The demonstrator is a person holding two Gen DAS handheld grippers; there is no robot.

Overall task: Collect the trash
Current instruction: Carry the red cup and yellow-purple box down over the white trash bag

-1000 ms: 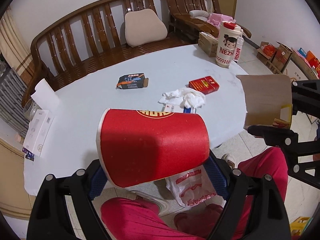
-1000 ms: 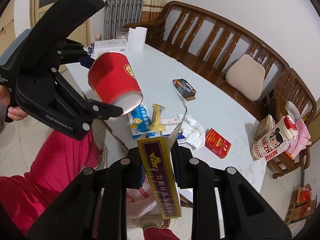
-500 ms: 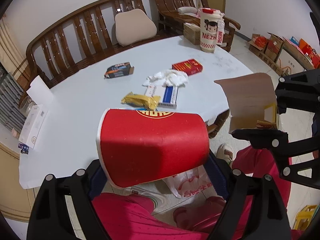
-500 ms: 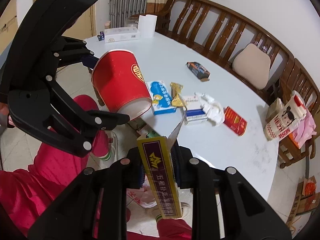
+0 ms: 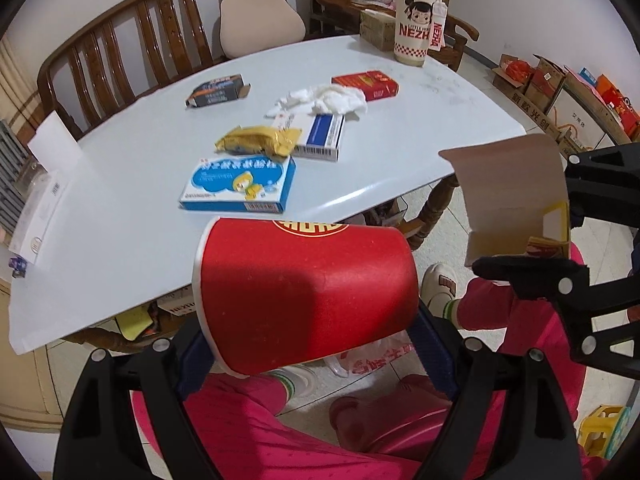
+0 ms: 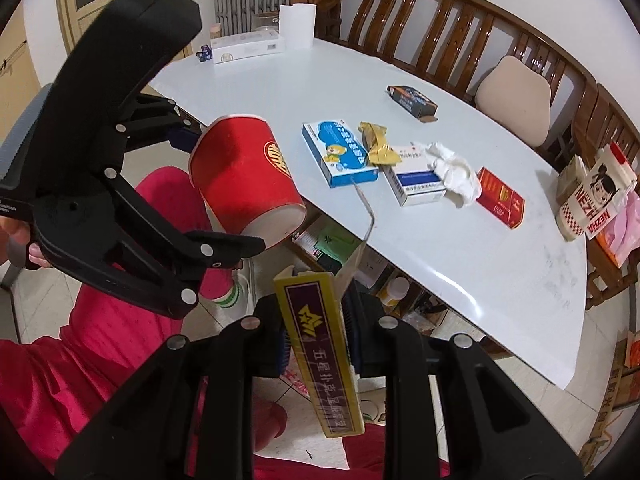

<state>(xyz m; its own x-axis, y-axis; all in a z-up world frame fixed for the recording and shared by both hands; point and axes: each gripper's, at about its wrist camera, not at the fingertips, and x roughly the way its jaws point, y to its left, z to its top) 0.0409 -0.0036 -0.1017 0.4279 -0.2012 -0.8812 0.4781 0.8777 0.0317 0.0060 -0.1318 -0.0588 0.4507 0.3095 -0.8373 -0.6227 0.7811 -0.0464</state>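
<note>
Trash (image 5: 256, 142) litters white table (image 5: 420, 120) beside wooden bench (image 5: 160, 28)

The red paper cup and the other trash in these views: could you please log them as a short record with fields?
left claw: shut on red paper cup, cup on its side
right claw: shut on yellow card box, flap open
white table: blue box, gold wrapper, white-blue box, crumpled tissue, red pack, dark box
floor: plastic bag below the cup
</note>
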